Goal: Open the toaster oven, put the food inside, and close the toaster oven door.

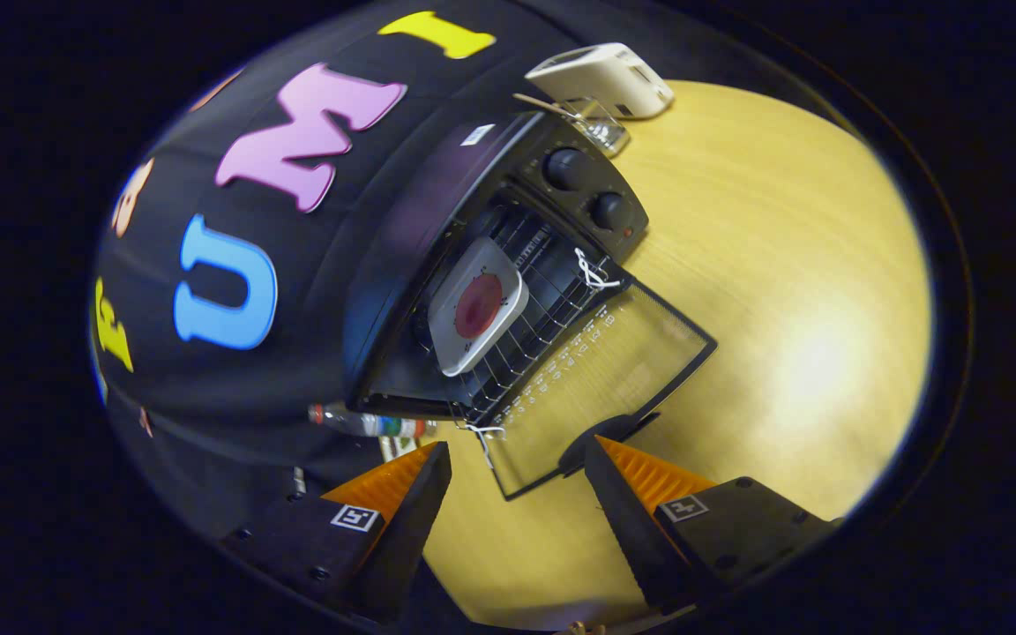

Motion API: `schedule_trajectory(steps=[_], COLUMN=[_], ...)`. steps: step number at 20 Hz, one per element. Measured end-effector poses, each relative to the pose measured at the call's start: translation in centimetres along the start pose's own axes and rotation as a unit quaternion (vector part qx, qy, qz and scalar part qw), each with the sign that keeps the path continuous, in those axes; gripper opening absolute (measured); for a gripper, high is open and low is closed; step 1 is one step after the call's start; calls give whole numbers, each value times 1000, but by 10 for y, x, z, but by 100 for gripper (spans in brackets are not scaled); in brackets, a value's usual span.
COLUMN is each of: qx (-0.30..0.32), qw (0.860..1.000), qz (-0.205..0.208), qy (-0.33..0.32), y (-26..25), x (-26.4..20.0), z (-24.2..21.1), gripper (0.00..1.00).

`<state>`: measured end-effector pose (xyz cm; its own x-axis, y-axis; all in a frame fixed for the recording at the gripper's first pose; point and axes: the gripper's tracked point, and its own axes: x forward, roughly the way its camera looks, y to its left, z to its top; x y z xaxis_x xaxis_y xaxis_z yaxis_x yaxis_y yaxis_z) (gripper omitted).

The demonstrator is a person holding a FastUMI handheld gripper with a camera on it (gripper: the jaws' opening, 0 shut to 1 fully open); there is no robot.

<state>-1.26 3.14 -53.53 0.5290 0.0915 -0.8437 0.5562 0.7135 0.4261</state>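
Note:
A black toaster oven [402, 256] stands on a wooden table [790, 291] with its glass door [601, 388] folded down flat. Inside, on the wire rack [539, 309], sits a white square plate [477, 307] with a dark red round food in its middle. The door's dark handle [607, 434] lies at the door's near edge, just ahead of the fingers and close to the right one. My gripper [517, 463] is open, with nothing between its fingers. Two knobs [587, 187] sit on the oven's control panel.
A white box-like device [605, 79] and a clear plastic piece [601, 123] lie on the table beyond the oven. A small bottle [367, 422] lies beside the oven, ahead of the left finger. Bare tabletop spreads to the right of the door.

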Motion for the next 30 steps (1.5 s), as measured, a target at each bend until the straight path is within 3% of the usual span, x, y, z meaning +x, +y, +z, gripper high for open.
schedule_trajectory(steps=[3, 5, 10, 12, 18, 21, 30], qx=[-121, -197, -311, -342, -356, -329, -321], qw=[992, 978, 939, 925, 917, 925, 928], qz=[-20, -56, -136, -149, -165, -176, -176], qy=[18, 35, 60, 71, 66, 68, 67], y=[-9, -31, -81, -90, -89, -90, -81], x=[-1, 6, 36, 49, 86, 91, 79], z=[-31, -50, -71, -76, -67, -65, -60], gripper=[98, 99, 99, 100, 100, 99, 99])
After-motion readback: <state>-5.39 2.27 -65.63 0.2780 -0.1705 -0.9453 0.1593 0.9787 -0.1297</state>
